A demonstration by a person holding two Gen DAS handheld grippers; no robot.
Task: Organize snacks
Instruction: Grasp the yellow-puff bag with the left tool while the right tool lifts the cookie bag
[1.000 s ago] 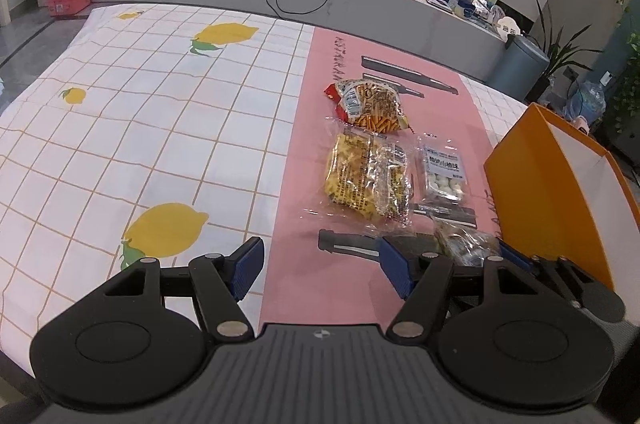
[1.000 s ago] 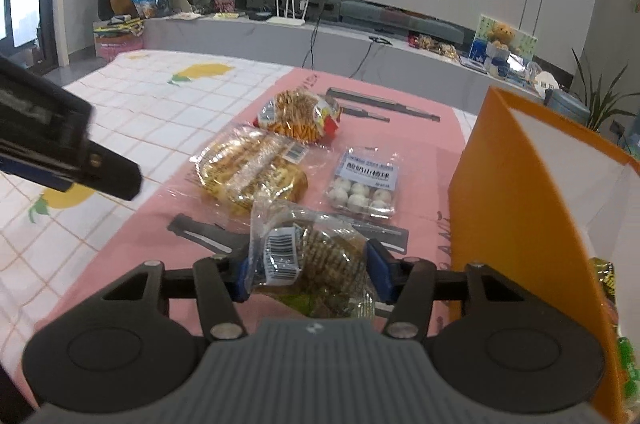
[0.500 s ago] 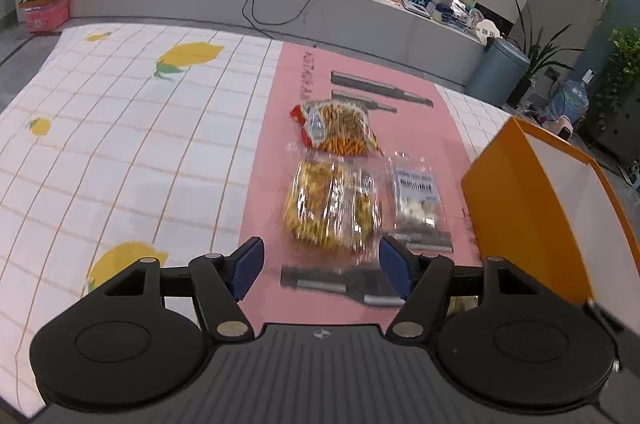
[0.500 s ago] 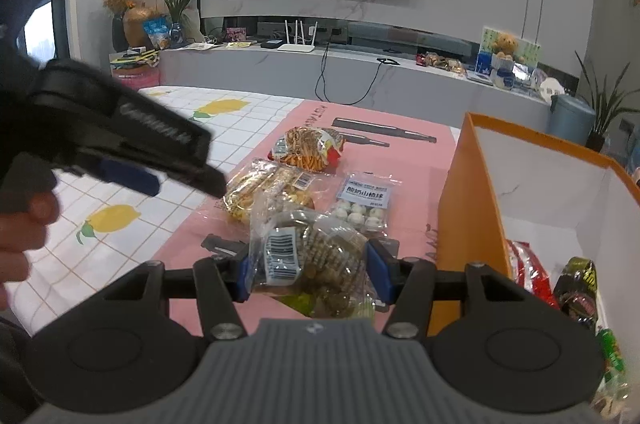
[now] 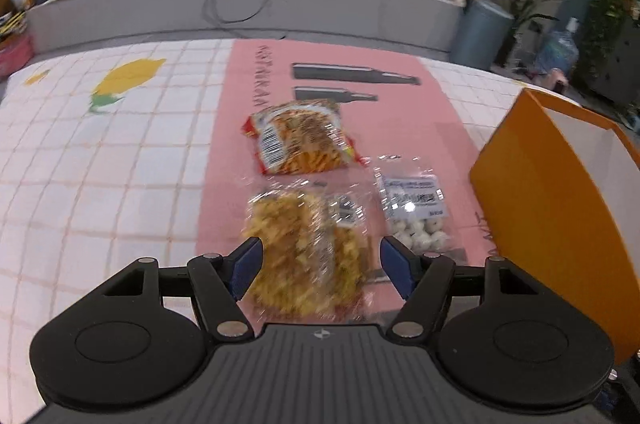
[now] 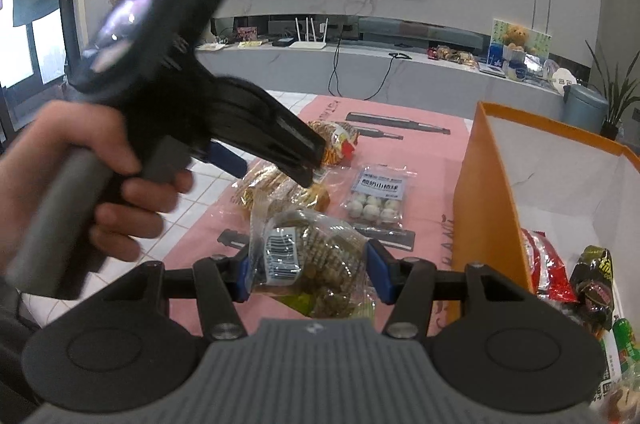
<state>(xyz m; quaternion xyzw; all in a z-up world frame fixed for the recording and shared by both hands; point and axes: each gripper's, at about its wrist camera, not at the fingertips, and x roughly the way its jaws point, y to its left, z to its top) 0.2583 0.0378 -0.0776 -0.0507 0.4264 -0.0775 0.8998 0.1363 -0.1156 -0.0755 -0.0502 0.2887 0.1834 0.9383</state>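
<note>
My left gripper (image 5: 320, 264) is open, its blue pads on either side of a clear bag of yellow snacks (image 5: 308, 248) lying on the pink mat (image 5: 400, 128). Beyond it lie a red bag of orange sticks (image 5: 300, 138) and a small pack of white balls (image 5: 414, 208). My right gripper (image 6: 312, 272) is shut on a clear bag of brown biscuits (image 6: 312, 260), held above the mat left of the orange box (image 6: 488, 208). The left gripper (image 6: 308, 168) shows in the right wrist view, over the yellow snack bag (image 6: 276, 188).
The orange box (image 5: 548, 208) stands at the mat's right edge and holds several snack packs (image 6: 568, 276). The table wears a white lemon-print cloth (image 5: 100, 160). A long grey counter (image 5: 240, 8) runs behind the table.
My left gripper has moved forward and down so its open pads now flank the yellow snack bag. My right gripper has lifted the biscuit bag higher, beside the orange box.
</note>
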